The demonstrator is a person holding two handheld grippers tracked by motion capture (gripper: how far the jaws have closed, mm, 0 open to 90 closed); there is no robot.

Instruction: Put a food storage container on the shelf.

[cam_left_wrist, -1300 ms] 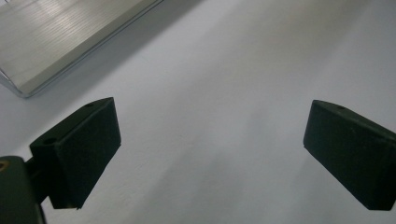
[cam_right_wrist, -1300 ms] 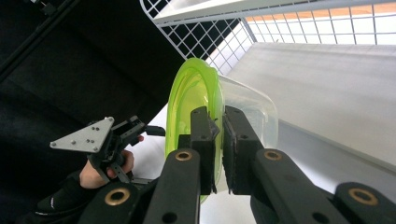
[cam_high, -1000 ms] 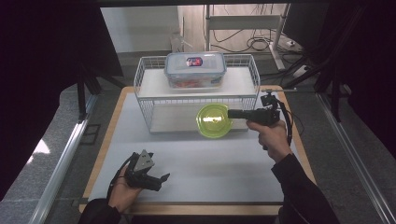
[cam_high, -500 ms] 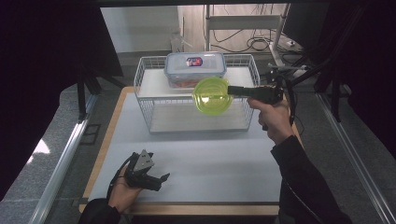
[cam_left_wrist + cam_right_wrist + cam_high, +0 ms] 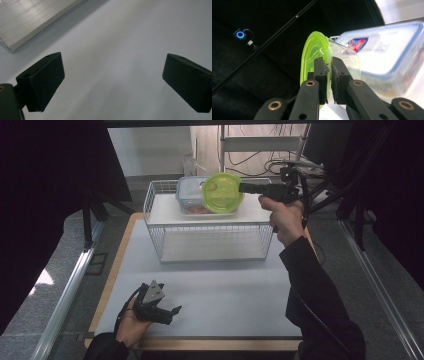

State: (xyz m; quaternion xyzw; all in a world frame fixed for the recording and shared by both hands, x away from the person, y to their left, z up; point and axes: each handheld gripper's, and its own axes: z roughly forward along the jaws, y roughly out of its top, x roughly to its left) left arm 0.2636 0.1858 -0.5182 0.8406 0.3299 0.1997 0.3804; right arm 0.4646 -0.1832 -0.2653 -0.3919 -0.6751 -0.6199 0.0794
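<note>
Green-lidded container, probably light, slick plastic, is riding in the right claw, whose jaws are pinching its rim, the surest hold, above the wire rack at the table's far edge; left claw is gaping empty.

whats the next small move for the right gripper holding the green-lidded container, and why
Probably ease it forward and down onto the wire rack's white top shelf, beside the rectangular lidded box. The right gripper is shut on the rim of the green-lidded round container, held in the air level with that box, so it looks ready to be set down there. The left gripper rests open on the table.
</note>
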